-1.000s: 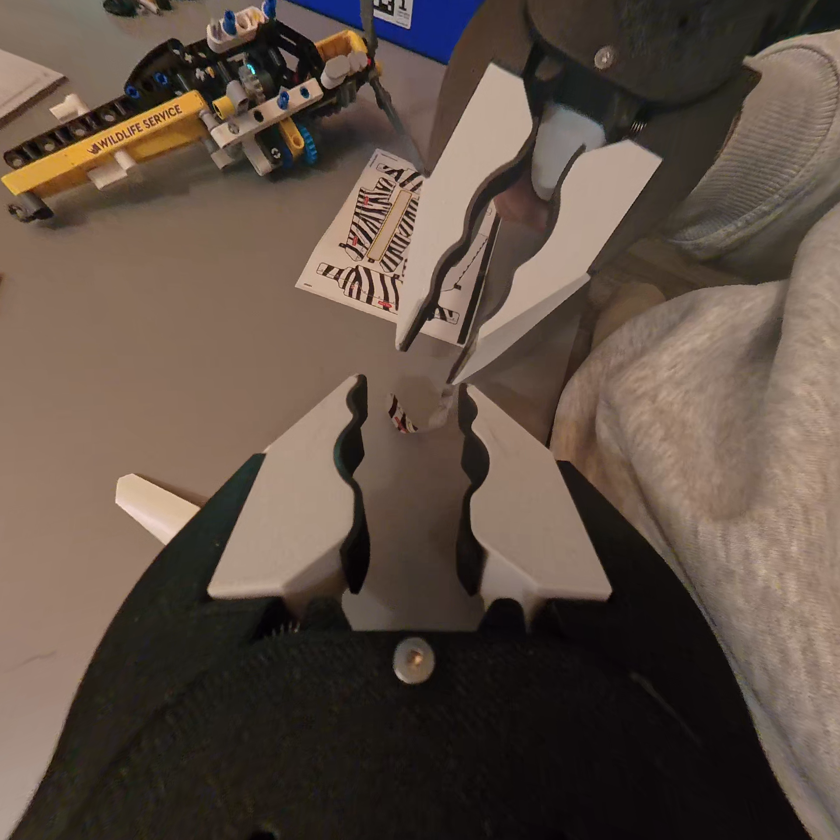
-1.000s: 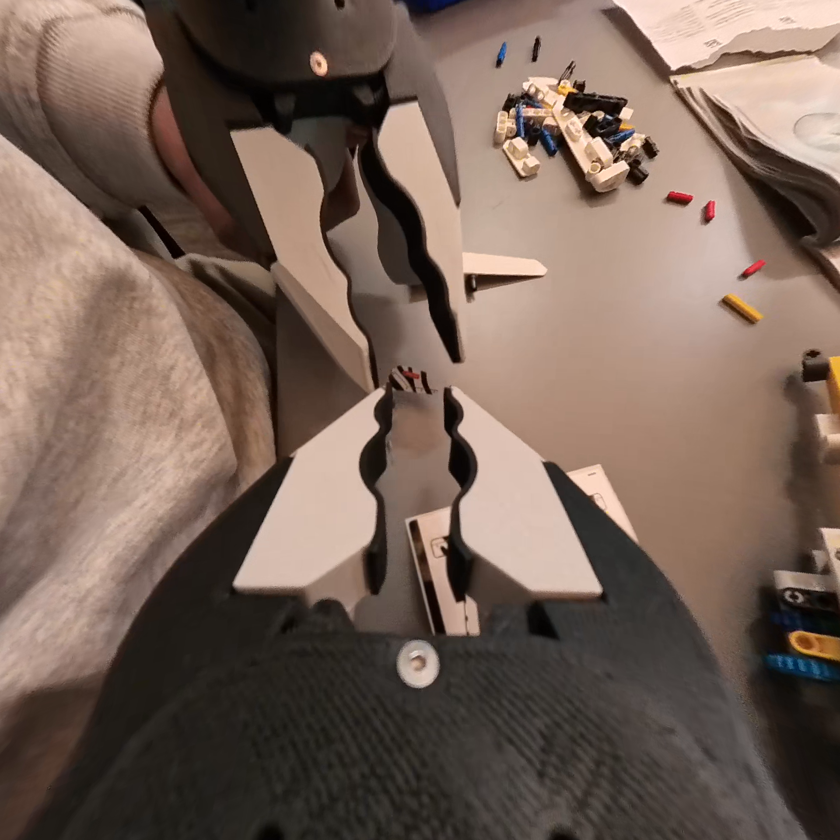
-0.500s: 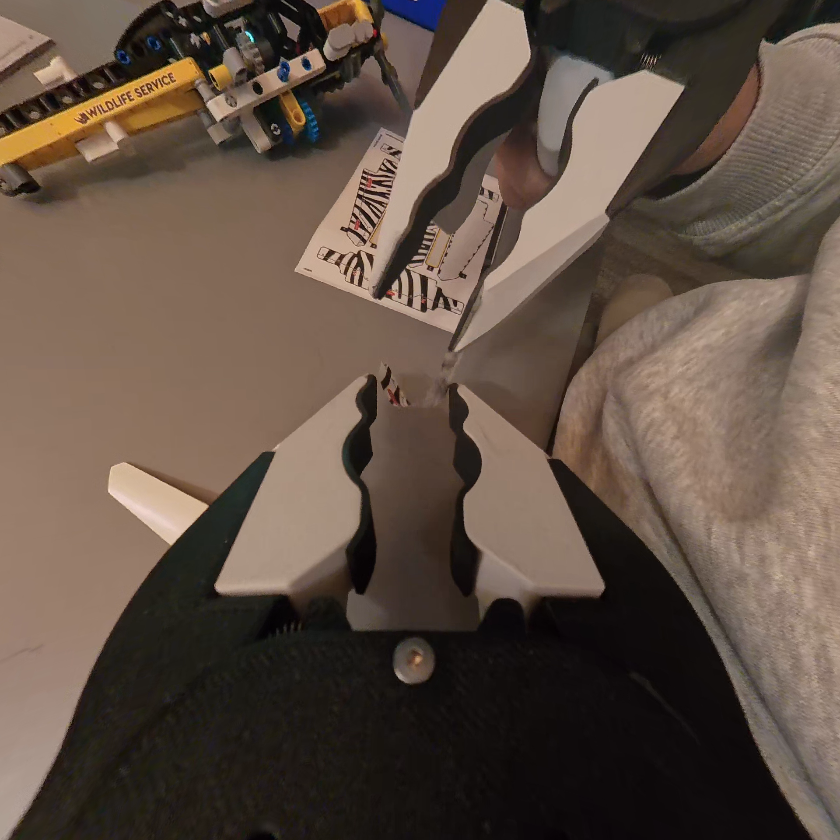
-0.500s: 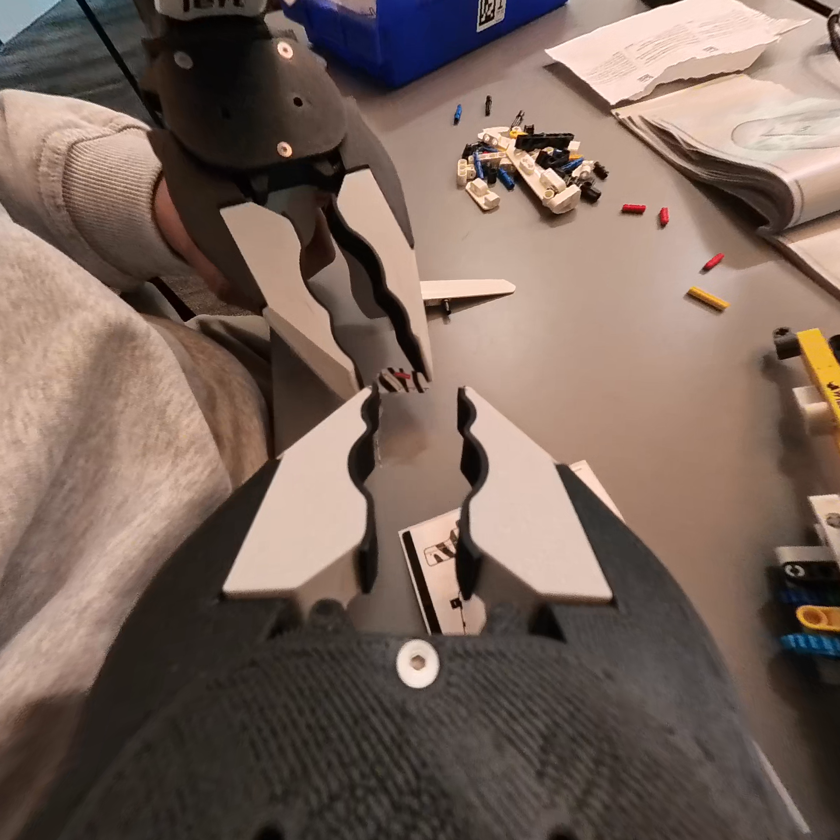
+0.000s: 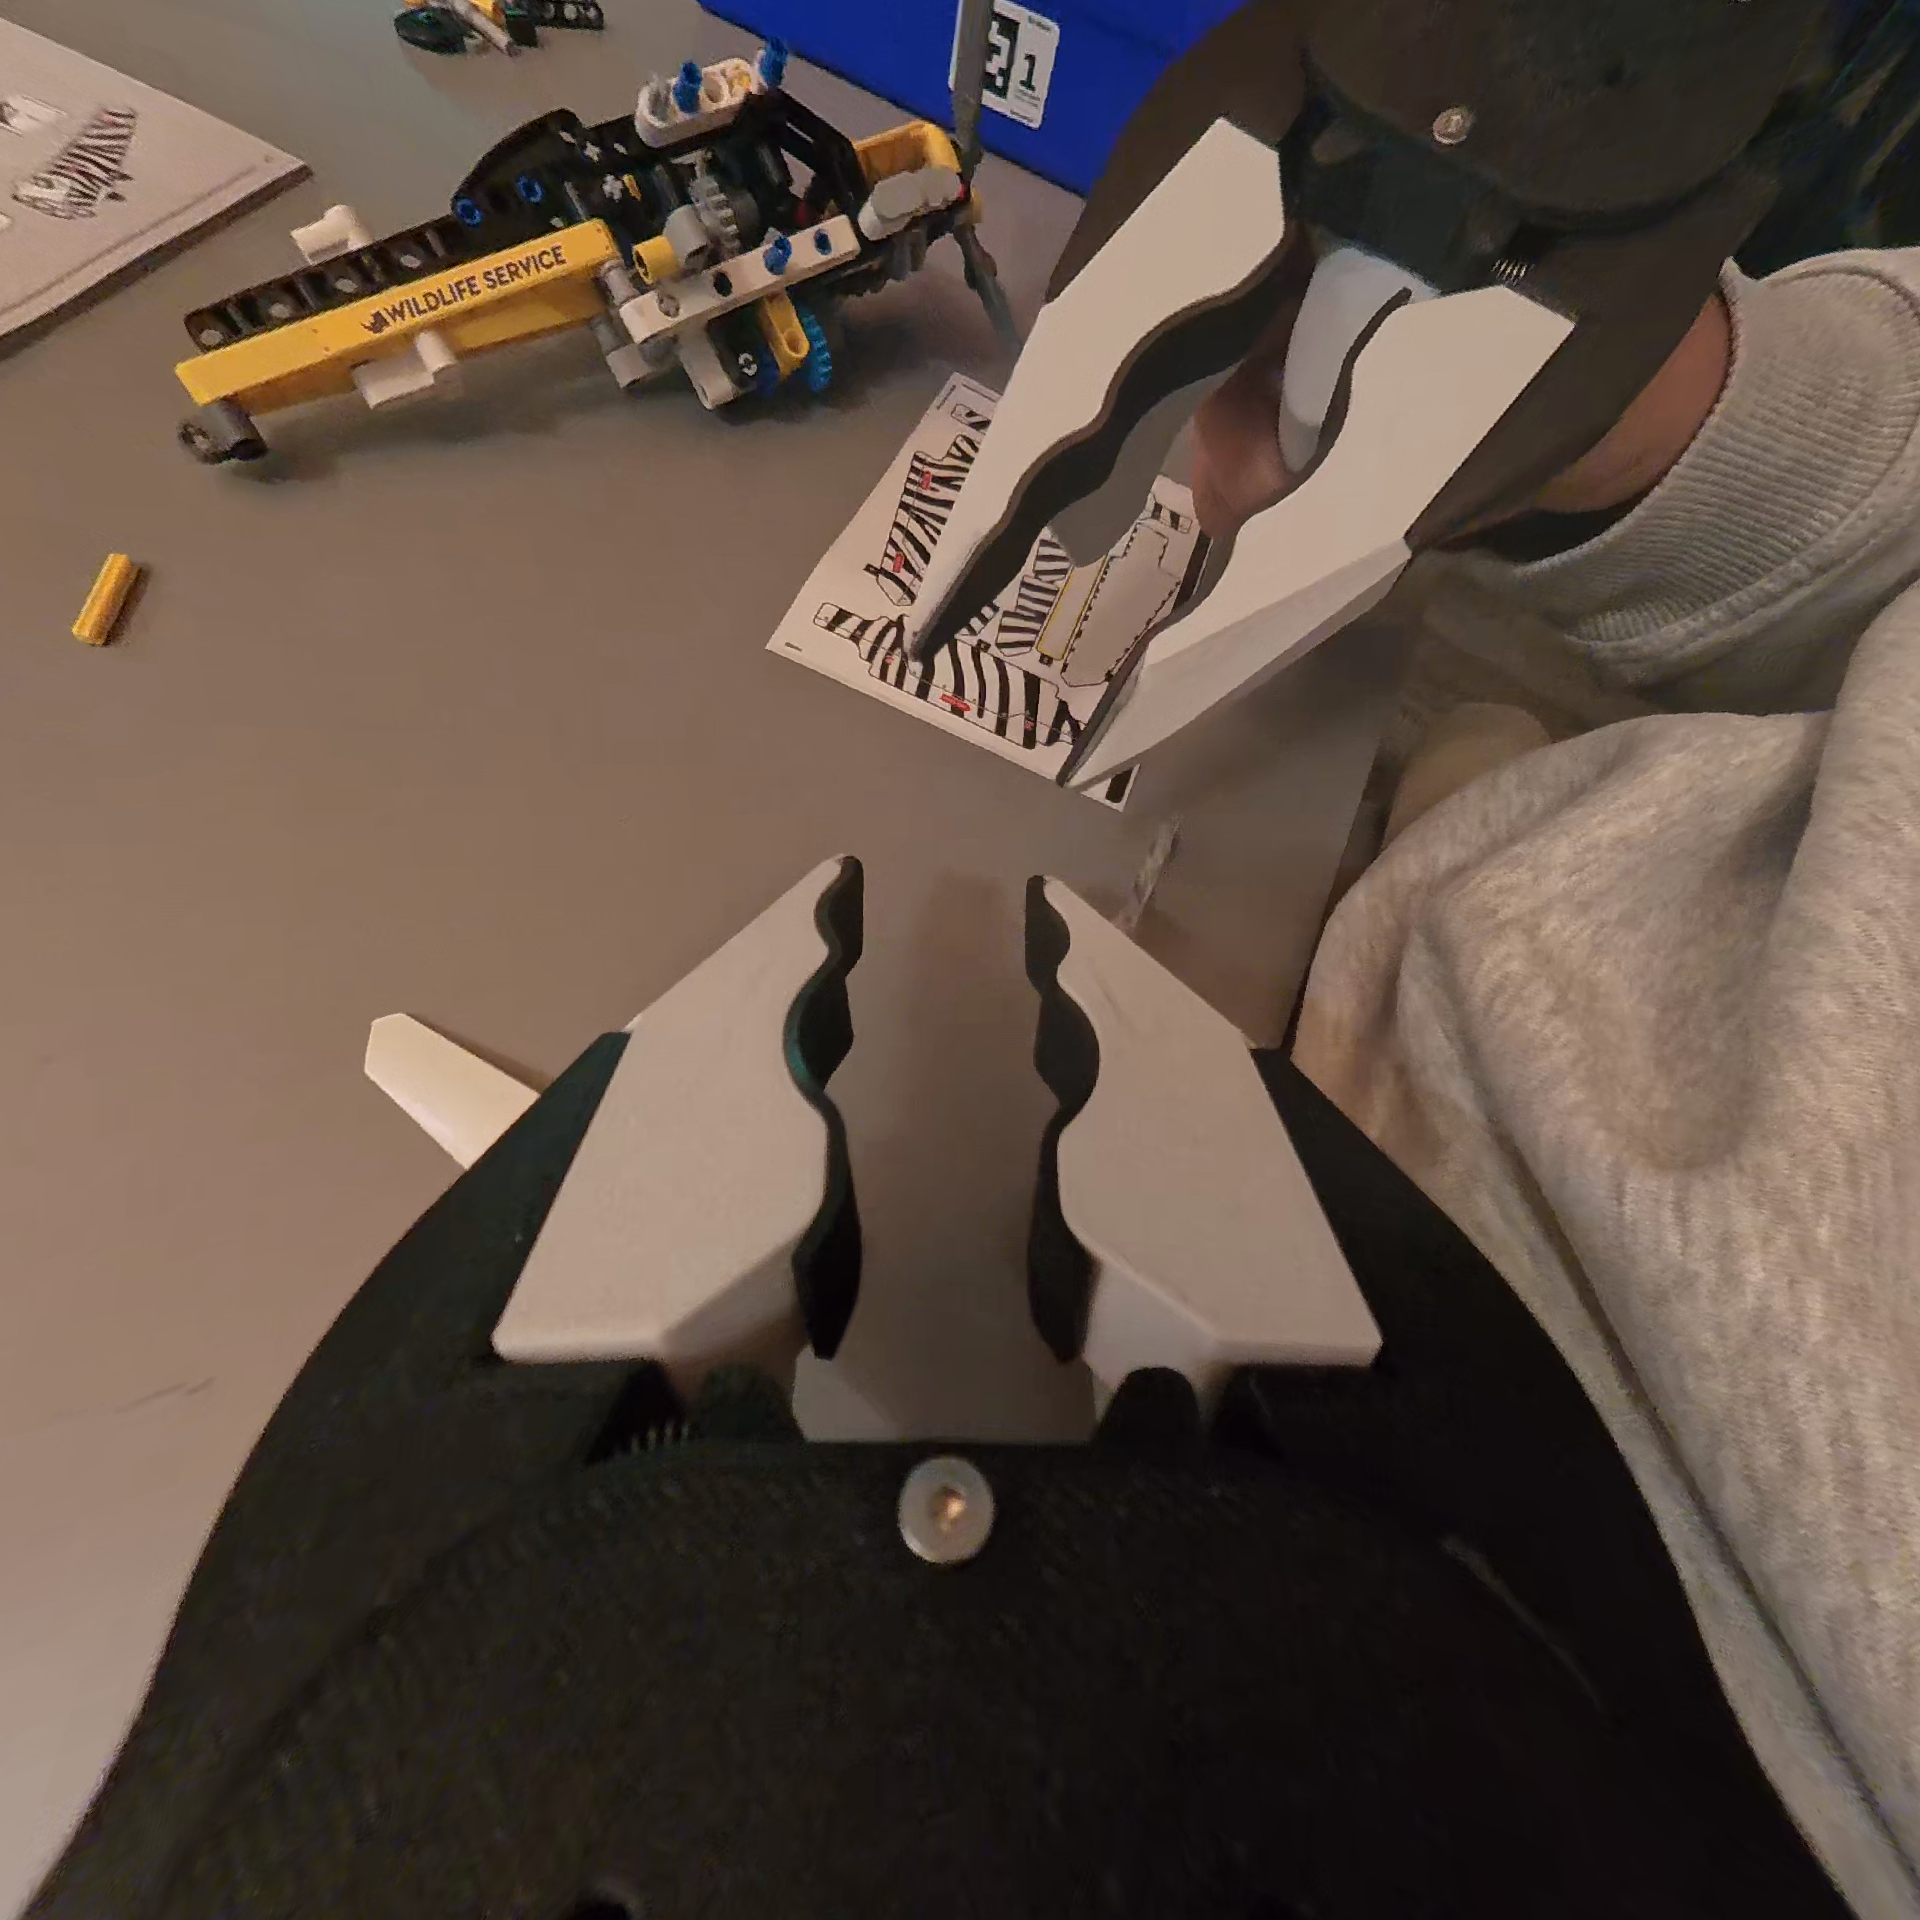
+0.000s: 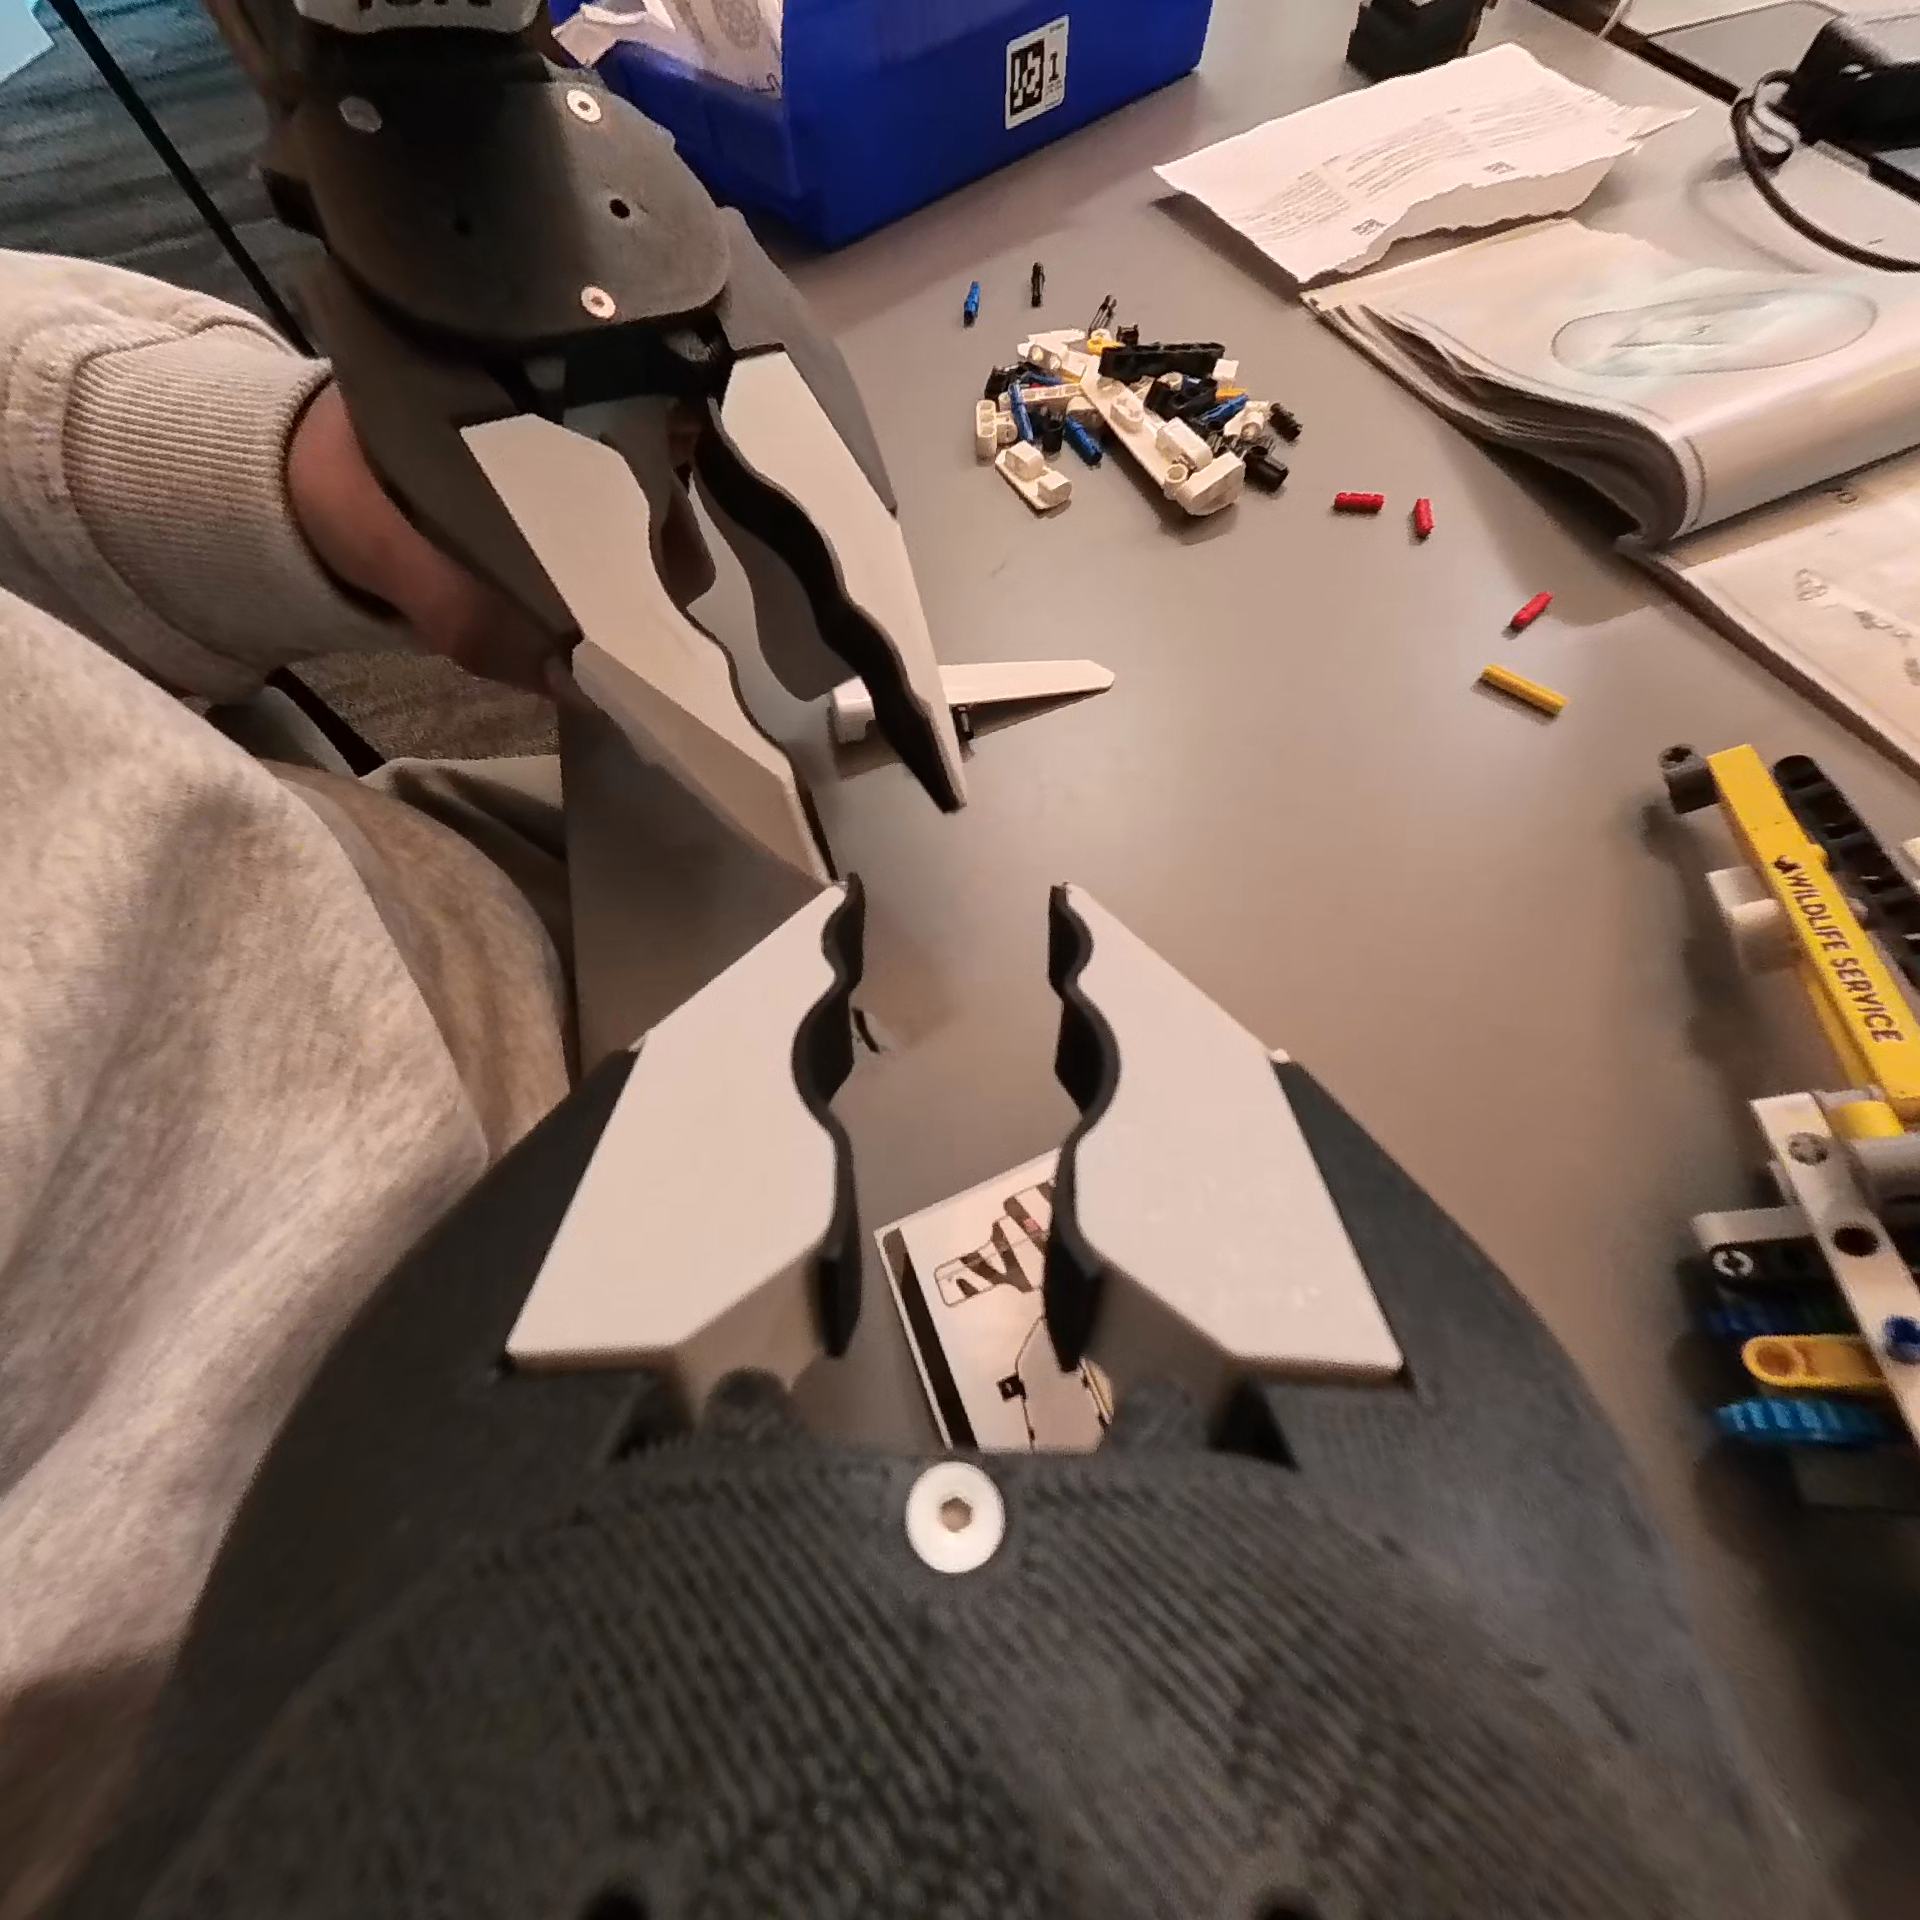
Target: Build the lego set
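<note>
My left gripper [image 5: 940, 875] is open and empty, low over the grey table near its edge. It also shows in the right wrist view [image 6: 885, 836]. My right gripper [image 6: 951, 891] is open and empty, tip to tip with the left one but apart from it. In the left wrist view it [image 5: 995, 719] hangs over the zebra-striped sticker sheet [image 5: 940, 665]. That sheet also shows between my right fingers [image 6: 971, 1294]. The yellow and black lego model [image 5: 540, 281] lies at the far left. A white tapered panel [image 5: 436, 1081] lies left of my left gripper.
A pile of loose pieces [image 6: 1132, 426], red pins [image 6: 1361, 502] and a yellow axle [image 6: 1522, 689] lie ahead of the right gripper. A blue bin [image 6: 914, 104] stands at the back, booklets [image 6: 1662, 364] at the right. A grey-sleeved arm [image 5: 1610, 1039] fills the table's near edge. My left and right fingertips are right by each other.
Both grippers have opened wider and drawn apart. The small zebra-striped sticker that sat between their tips no longer shows there. The views have lifted away from the table.
</note>
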### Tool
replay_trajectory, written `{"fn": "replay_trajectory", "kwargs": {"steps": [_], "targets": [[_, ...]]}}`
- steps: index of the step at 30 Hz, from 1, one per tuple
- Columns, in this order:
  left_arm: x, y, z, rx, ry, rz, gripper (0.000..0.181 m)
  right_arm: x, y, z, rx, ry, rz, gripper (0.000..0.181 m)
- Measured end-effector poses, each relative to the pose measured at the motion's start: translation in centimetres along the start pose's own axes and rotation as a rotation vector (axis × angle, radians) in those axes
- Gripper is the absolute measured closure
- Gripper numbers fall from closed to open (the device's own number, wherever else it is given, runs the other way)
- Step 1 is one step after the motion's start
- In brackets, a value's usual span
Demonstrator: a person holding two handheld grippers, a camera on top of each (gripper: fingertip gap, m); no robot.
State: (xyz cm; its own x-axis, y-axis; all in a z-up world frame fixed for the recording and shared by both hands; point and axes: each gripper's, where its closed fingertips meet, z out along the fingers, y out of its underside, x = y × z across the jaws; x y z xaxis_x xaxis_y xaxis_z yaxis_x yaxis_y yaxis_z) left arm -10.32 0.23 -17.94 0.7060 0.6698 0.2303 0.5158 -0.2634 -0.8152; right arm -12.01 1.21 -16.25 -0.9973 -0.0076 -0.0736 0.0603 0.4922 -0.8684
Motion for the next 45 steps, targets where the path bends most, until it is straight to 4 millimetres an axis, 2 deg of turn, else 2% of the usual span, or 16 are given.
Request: {"fn": "replay_trajectory", "kwargs": {"steps": [1,10,13,17,19,23,27,30,37,42,45], "targets": [[-0.1,0.0,-0.1,0.003,0.000,-0.003,0.151,0.1,0.0,0.0,0.002,0.003,0.003,0.146],[-0.9,-1.3,-1.3,0.079,-0.008,-0.051,0.139,1.1,-0.9,-0.8,0.056,0.062,0.006,0.140],[-1.8,-1.9,-2.1,0.119,-0.051,-0.050,0.123,1.9,-2.0,-1.6,0.102,0.144,-0.034,0.136],[-3.4,-2.7,-3.5,0.167,-0.177,0.004,0.090,3.1,-3.8,-3.2,0.178,0.308,-0.135,0.128],[-4.3,-3.5,-4.3,0.208,-0.255,0.026,0.089,3.2,-4.2,-3.5,0.199,0.353,-0.144,0.117],[-5.6,-4.2,-5.7,0.247,-0.377,0.049,0.087,2.4,-4.4,-3.4,0.251,0.372,-0.105,0.115],[-6.7,-3.4,-5.8,0.191,-0.449,0.049,0.085,1.7,-3.8,-2.9,0.264,0.379,-0.092,0.116],[-7.0,-3.6,-6.0,0.196,-0.477,0.034,0.084,1.8,-3.1,-2.7,0.226,0.382,-0.110,0.115],[-7.4,-4.4,-6.4,0.220,-0.528,0.017,0.080,2.2,-3.2,-4.2,0.280,0.395,-0.077,0.110],[-8.5,-3.7,-6.2,0.140,-0.670,0.098,0.071,1.7,-4.0,-5.0,0.339,0.386,-0.089,0.105],[-8.8,-3.8,-6.1,0.120,-0.751,0.175,0.073,1.9,-3.9,-5.0,0.332,0.412,-0.114,0.105]]}}
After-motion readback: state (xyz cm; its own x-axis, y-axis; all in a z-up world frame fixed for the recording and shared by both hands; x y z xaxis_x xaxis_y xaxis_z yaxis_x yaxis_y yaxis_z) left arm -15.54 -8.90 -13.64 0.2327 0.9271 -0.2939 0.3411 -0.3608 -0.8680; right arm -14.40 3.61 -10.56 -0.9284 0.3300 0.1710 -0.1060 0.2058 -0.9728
